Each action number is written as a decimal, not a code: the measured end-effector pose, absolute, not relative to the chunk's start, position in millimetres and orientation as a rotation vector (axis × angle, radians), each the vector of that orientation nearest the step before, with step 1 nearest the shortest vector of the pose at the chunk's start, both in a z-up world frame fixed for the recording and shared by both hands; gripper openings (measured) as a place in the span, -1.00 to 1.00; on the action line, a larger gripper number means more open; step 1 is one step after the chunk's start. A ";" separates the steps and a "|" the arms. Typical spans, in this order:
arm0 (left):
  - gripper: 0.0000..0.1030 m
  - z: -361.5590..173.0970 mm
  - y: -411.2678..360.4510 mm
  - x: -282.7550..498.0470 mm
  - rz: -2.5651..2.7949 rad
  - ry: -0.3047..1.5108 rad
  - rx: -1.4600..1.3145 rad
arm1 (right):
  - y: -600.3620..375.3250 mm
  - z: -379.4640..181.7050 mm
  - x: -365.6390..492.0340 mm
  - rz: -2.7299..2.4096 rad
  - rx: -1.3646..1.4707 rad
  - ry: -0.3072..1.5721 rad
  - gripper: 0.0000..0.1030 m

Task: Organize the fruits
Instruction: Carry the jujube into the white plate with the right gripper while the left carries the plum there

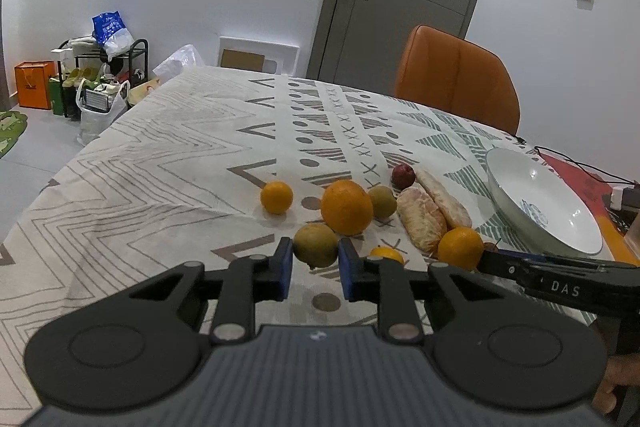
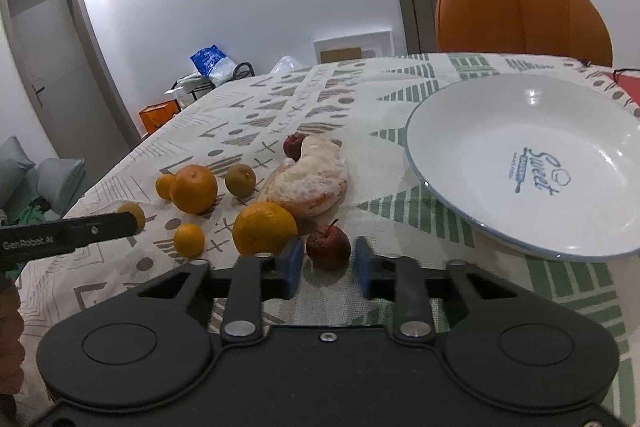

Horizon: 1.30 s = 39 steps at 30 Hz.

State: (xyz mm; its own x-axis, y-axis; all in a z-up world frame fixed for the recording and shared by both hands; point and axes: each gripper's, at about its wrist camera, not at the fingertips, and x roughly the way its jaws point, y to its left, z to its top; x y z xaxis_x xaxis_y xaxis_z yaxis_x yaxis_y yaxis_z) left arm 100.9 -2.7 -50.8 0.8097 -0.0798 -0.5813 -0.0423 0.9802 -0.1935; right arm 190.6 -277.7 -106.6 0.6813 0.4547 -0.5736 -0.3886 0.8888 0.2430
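Note:
My left gripper (image 1: 316, 251) is shut on a green-brown round fruit (image 1: 316, 245) that rests on the patterned tablecloth. My right gripper (image 2: 328, 255) is shut on a small dark red apple (image 2: 328, 247), beside an orange (image 2: 264, 229). Just beyond lie a large orange (image 1: 347, 207), small oranges (image 1: 276, 197), a second green-brown fruit (image 1: 382, 201), another red apple (image 1: 403, 176) and peeled pomelo segments (image 2: 310, 179). A white bowl-like plate (image 2: 416, 155) with a blue rim stands to the right of the fruit, with nothing in it.
An orange chair (image 1: 456, 79) stands at the table's far side. A red mat and black cables (image 1: 580, 167) lie beyond the plate at the right edge. Bags and a shoe rack (image 1: 100, 79) stand on the floor far left.

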 end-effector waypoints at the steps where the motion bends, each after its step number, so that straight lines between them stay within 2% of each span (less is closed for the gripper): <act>1: -0.56 -49.7 -3.6 100.8 -0.021 0.626 -0.199 | -277.4 -106.2 190.7 0.476 0.100 0.670 -0.57; 21: -0.56 -33.7 -63.1 112.6 -0.103 0.598 -0.120 | -333.0 -81.1 164.4 0.452 0.180 0.563 -0.58; 39: -0.56 -28.3 -137.2 130.4 -0.184 0.598 -0.036 | -401.8 -82.7 160.9 0.351 0.279 0.504 -0.58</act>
